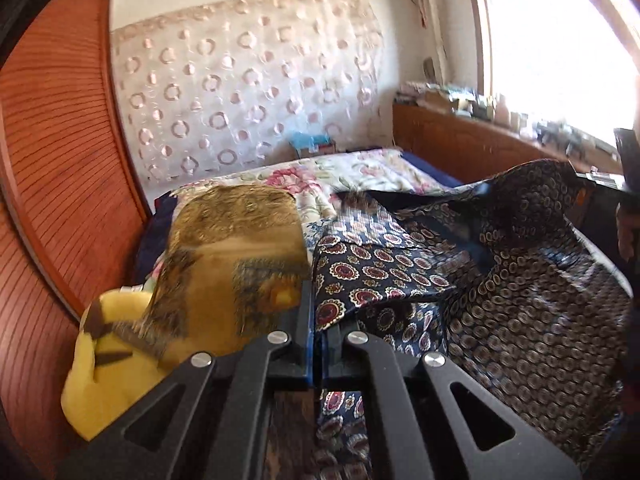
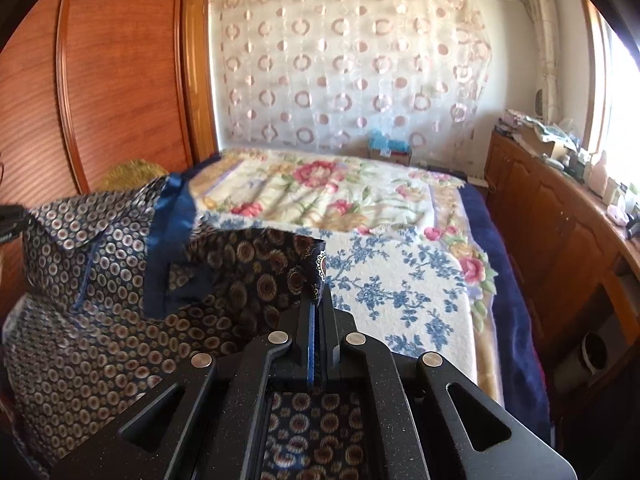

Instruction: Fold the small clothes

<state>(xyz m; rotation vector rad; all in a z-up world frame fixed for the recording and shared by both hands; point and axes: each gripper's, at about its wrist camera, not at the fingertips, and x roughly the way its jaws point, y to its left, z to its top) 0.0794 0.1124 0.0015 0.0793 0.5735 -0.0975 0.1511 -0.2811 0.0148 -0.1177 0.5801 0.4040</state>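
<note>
A bed under a floral blanket fills the room, with a wooden wardrobe on its left. A dark patterned garment is lifted off the near left part of the bed, stretched between both tools. The right gripper tilts downward, jaws closed on a corner of the cloth. The left gripper, also tilted down, is clamped on another edge of the cloth. A yellow plush toy lies near left.
</note>
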